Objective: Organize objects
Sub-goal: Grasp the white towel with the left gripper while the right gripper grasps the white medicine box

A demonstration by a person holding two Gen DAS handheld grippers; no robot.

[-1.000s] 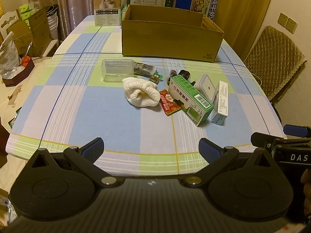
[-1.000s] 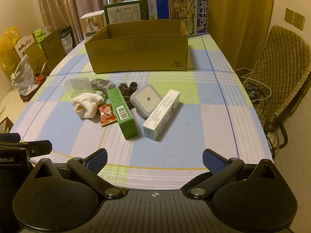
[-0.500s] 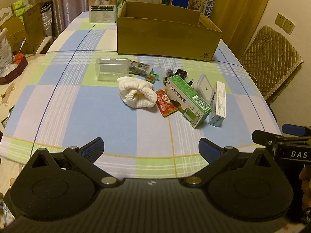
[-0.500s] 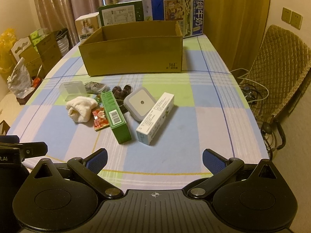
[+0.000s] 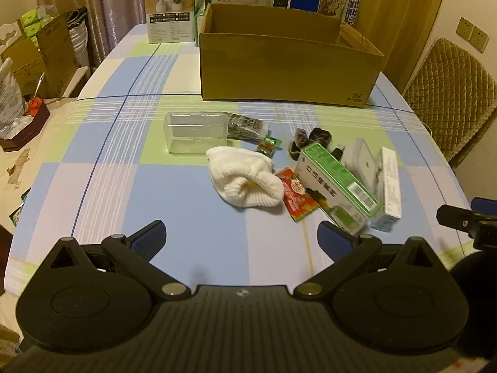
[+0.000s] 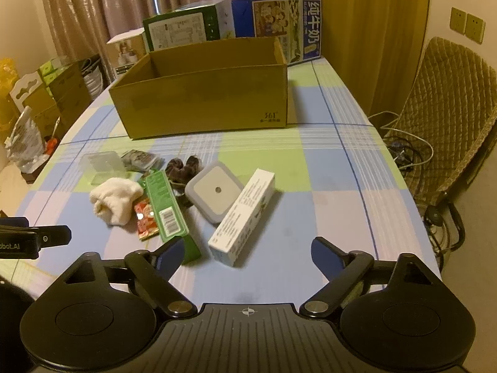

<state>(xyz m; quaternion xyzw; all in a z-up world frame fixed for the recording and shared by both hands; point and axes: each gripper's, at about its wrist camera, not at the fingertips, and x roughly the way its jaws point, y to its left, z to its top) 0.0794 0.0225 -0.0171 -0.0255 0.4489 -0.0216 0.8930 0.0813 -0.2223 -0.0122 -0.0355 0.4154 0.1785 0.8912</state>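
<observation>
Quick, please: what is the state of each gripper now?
Left gripper: open, holding nothing.
Right gripper: open, holding nothing.

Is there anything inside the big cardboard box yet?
The cardboard box is open-topped, and only bare inner walls show in both wrist views. Its floor is hidden behind the front wall, so whether something lies flat inside cannot be told.

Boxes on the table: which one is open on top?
The brown cardboard box behind the small items; its top is open, while the green box and white box lie closed.
</observation>
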